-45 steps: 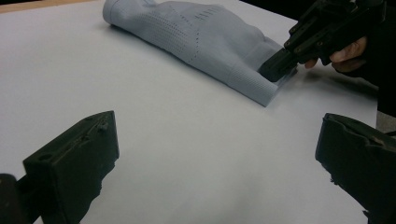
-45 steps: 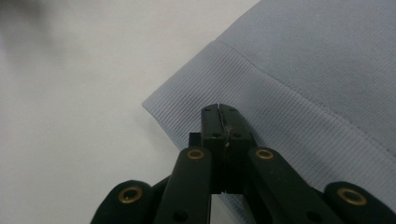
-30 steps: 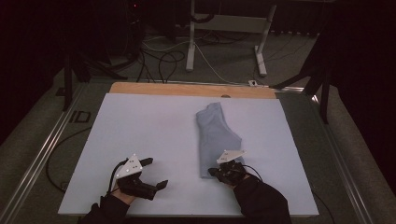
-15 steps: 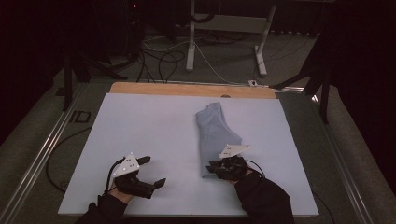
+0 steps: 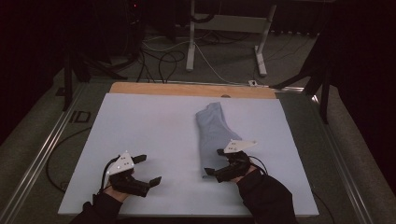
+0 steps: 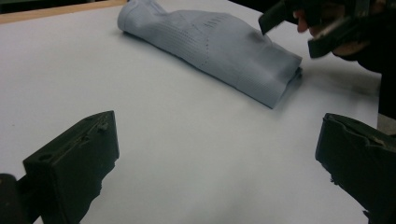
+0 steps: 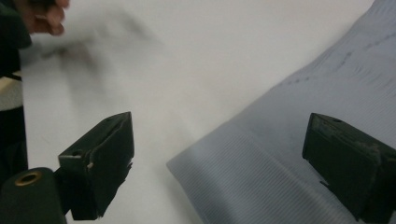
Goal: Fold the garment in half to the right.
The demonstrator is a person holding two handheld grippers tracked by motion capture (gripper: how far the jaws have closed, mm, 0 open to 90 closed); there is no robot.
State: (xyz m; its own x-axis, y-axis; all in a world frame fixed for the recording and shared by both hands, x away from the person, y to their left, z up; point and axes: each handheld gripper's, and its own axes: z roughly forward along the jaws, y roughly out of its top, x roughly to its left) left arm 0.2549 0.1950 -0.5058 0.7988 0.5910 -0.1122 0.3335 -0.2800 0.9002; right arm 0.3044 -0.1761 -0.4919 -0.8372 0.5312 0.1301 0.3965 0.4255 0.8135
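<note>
A folded pale blue cloth (image 5: 215,133) lies on the white board (image 5: 144,126), right of centre, with its long side running away from me. My right gripper (image 5: 213,162) hovers just over the cloth's near end. Its jaws have just been opening and now stand wide, touching nothing. In the right gripper view the cloth's (image 7: 299,140) near corner lies flat below the right gripper (image 7: 224,158). My left gripper (image 5: 148,168) is open above bare board at the near left. In the left gripper view the left gripper (image 6: 215,158) faces the cloth (image 6: 219,46), and the right gripper (image 6: 299,25) shows beyond.
A wooden strip (image 5: 187,88) borders the board's far edge. Metal rails (image 5: 42,154) run along the table's sides. Stand legs (image 5: 190,42) and cables (image 5: 154,51) sit on the dark floor behind the table.
The right gripper's jaws, shut at the cloth's near end a second ago, have opened and risen slightly off it. The cloth stays flat. The left gripper has barely moved.
</note>
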